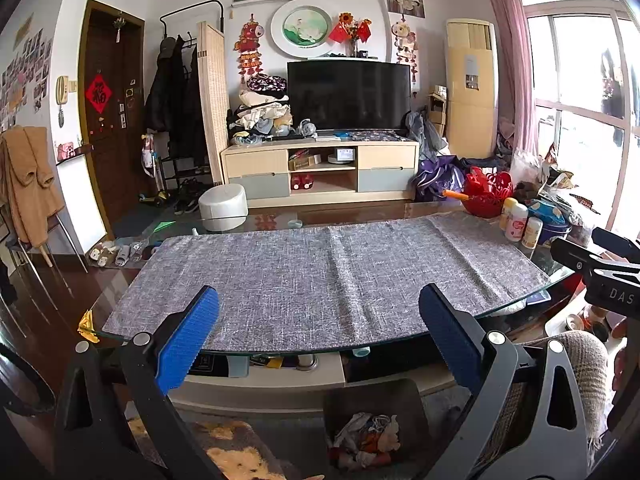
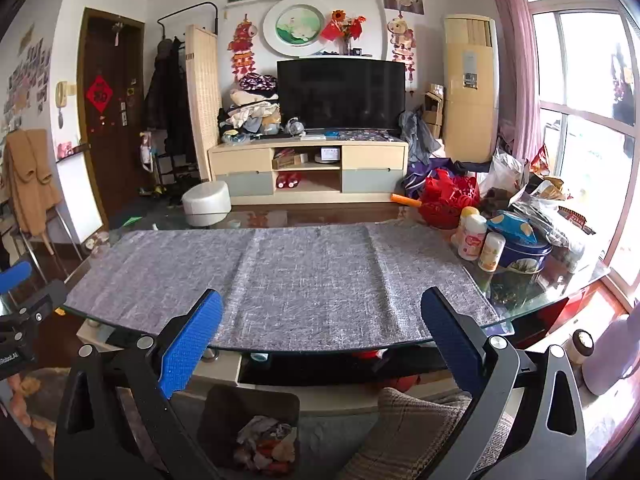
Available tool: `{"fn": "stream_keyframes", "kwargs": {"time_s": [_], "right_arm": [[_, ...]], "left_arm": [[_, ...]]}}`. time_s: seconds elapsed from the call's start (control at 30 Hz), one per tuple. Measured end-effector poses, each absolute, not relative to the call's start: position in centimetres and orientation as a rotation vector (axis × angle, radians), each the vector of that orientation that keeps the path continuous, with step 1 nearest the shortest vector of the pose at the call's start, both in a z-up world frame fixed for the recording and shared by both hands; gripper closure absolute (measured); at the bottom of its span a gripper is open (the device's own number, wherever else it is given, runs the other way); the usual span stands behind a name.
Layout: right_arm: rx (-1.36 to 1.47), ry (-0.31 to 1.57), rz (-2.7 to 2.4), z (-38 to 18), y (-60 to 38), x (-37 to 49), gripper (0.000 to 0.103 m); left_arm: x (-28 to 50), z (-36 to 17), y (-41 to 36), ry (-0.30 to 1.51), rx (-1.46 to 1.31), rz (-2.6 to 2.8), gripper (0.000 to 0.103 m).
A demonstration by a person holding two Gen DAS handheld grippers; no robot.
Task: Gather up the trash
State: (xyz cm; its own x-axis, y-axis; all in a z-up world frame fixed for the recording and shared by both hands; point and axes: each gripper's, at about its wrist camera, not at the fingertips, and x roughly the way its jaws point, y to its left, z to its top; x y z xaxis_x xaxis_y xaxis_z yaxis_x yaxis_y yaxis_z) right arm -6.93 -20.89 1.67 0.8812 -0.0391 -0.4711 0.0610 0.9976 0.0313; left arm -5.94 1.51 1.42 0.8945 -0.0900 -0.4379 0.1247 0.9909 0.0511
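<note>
A dark bin (image 1: 404, 400) on the floor in front of the glass table holds crumpled paper and wrappers (image 1: 366, 438); it shows too in the right wrist view (image 2: 280, 404) with its trash (image 2: 266, 442). My left gripper (image 1: 320, 332) is open and empty, held over the table's near edge above the bin. My right gripper (image 2: 322, 334) is open and empty, also at the near edge. A grey cloth (image 1: 328, 272) covers the glass table (image 1: 532, 300), with nothing lying on it.
At the table's right end stand a red basket (image 2: 450, 200), small bottles (image 2: 472, 240), a blue tin (image 2: 520, 254) and plastic bags (image 2: 548, 208). A white stool (image 1: 223, 206) and a TV cabinet (image 1: 320, 170) lie beyond. A cushion (image 2: 404, 432) is beside the bin.
</note>
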Motion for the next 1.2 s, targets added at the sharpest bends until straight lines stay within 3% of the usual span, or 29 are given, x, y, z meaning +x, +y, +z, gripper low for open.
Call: {"fn": "stream_keyframes", "kwargs": {"time_s": [1.2], "right_arm": [[0.052, 0.501, -0.052, 1.30, -19.98, -6.88, 0.003]], "left_arm": [[-5.56, 1.55, 1.54, 0.445, 0.082, -0.116, 0.008]]}}
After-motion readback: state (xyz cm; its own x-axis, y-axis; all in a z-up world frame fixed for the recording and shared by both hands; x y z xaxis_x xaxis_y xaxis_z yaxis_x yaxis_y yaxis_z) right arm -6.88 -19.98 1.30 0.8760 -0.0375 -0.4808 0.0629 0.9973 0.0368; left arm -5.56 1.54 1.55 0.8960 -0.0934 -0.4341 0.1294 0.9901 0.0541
